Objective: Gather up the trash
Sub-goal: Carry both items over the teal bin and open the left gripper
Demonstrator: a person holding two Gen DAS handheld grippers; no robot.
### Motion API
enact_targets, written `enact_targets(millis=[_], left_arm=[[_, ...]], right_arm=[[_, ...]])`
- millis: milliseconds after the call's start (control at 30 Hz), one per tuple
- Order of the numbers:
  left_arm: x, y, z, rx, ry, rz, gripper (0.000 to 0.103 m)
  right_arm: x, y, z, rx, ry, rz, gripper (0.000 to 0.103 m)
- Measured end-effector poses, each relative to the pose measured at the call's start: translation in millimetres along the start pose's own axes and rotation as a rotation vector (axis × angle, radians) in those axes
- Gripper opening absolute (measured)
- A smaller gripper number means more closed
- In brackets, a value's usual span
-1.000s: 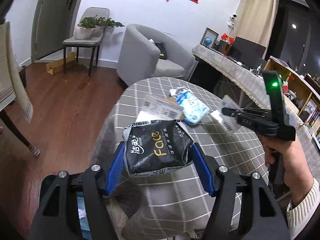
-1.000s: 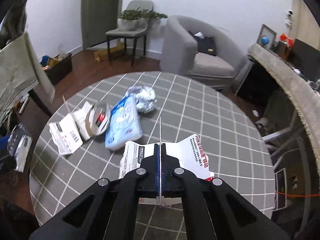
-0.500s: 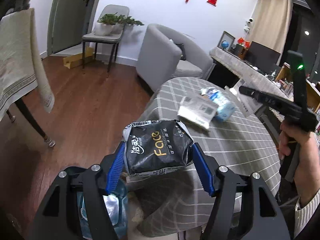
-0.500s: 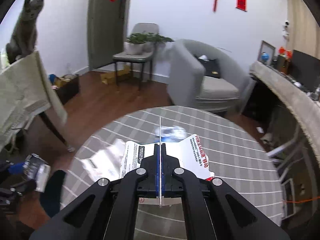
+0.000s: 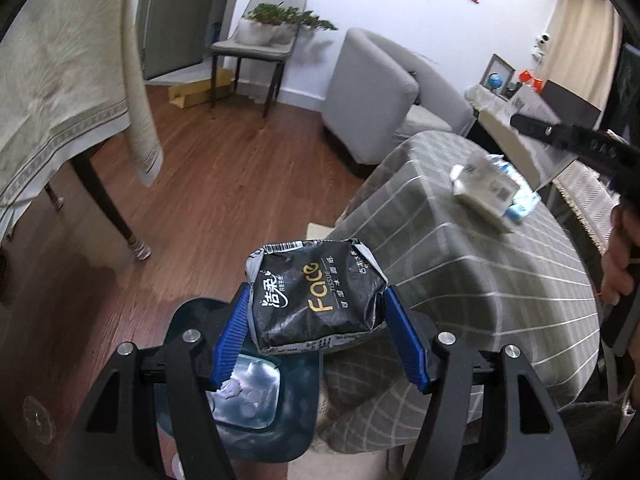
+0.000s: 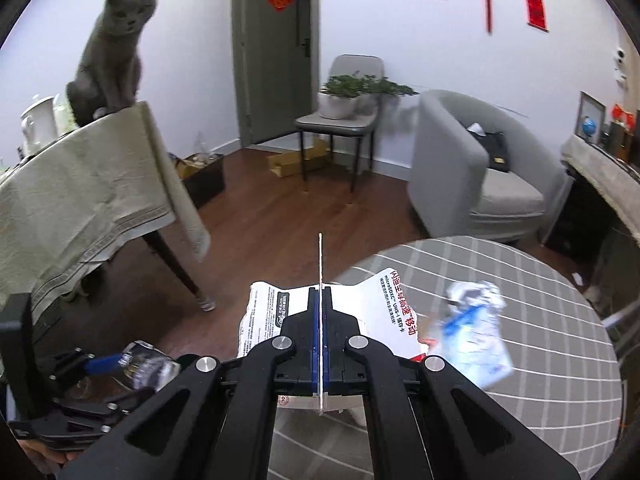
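My left gripper [image 5: 316,332] has its blue-padded fingers [image 5: 230,332] clamped on either side of a black crinkled plastic tissue pack with gold lettering [image 5: 314,298], which I hold in the air beyond the near-left edge of the round table. Directly beneath it, on the floor, sits a dark bin lined with a blue-grey bag [image 5: 256,394], with pale scraps showing inside. My right gripper [image 6: 320,320] is pressed fully together on a torn white cardboard package printed with red and black text [image 6: 390,308]; the card stands on edge between the pads and fans out to both sides, over the table's near-left rim.

Just past my left gripper, the round table under a grey cloth with a white grid [image 5: 480,264] spreads to the right. On its far side lie the remaining pieces: a white crumpled printed wrapper [image 5: 480,186] resting against a blue-and-white plastic pack [image 5: 520,204].

Farther off to the left, a dark-legged table draped in a beige cloth [image 6: 80,196] carries a grey cat [image 6: 114,52] sitting at its corner. Beyond the wooden floor stand a grey upholstered armchair [image 6: 460,168] and a grey chair bearing a potted green plant [image 6: 348,96], near the far wall.
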State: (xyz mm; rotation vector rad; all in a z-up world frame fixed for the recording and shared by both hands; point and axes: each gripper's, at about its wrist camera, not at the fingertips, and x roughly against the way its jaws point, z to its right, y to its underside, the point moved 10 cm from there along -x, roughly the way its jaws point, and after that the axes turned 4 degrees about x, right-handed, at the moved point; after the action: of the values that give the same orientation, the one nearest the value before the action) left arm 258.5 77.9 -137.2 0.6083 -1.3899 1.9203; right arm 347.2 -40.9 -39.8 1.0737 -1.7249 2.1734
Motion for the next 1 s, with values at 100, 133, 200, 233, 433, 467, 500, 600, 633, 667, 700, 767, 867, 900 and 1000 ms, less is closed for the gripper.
enact_targets(millis=[100, 133, 200, 233, 433, 467, 500, 600, 633, 667, 700, 767, 867, 900, 1000], left_arm=[[-3, 8, -18, 0.017, -0.023, -0.020, 0.068], [-4, 10, -23, 0.021, -0.031, -0.026, 0.068], [-7, 16, -36, 0.030, -0.048, -0.043, 0.068], [-8, 19, -42, 0.036, -0.056, -0.052, 0.068], [-24, 43, -80, 0.106, -0.083, -0.135, 0.068], [-28, 48, -85, 0.117, -0.089, -0.154, 0.068], [-30, 53, -89, 0.125, -0.094, -0.168, 0.068], [-39, 68, -102, 0.148, -0.111, -0.218, 0.068], [-41, 72, -105, 0.153, -0.116, -0.234, 0.069], [-43, 77, -109, 0.156, -0.123, -0.250, 0.069], [-46, 81, -113, 0.158, -0.130, -0.268, 0.069], [-49, 89, -120, 0.165, -0.137, -0.289, 0.070], [-51, 95, -123, 0.161, -0.143, -0.315, 0.075], [-51, 97, -122, 0.153, -0.144, -0.322, 0.076], [-46, 99, -123, 0.134, -0.146, -0.323, 0.078]], right_arm=[[-9, -2, -23, 0.018, -0.038, -0.006, 0.001], [-12, -3, -31, 0.024, -0.053, -0.010, 0.001], [-16, -4, -46, 0.036, -0.078, -0.013, 0.001], [-19, -4, -57, 0.048, -0.092, -0.017, 0.001], [-36, 3, -102, 0.095, -0.162, -0.062, 0.001], [-39, 5, -109, 0.101, -0.173, -0.072, 0.001], [-43, 8, -115, 0.108, -0.185, -0.084, 0.001], [-55, 18, -139, 0.143, -0.214, -0.128, 0.001], [-57, 20, -144, 0.150, -0.220, -0.135, 0.001], [-59, 24, -149, 0.156, -0.228, -0.144, 0.001], [-61, 26, -154, 0.159, -0.238, -0.153, 0.001], [-67, 32, -164, 0.159, -0.264, -0.175, 0.001], [-77, 42, -177, 0.166, -0.281, -0.209, 0.001], [-81, 46, -181, 0.170, -0.285, -0.221, 0.001], [-90, 55, -190, 0.179, -0.292, -0.253, 0.001]])
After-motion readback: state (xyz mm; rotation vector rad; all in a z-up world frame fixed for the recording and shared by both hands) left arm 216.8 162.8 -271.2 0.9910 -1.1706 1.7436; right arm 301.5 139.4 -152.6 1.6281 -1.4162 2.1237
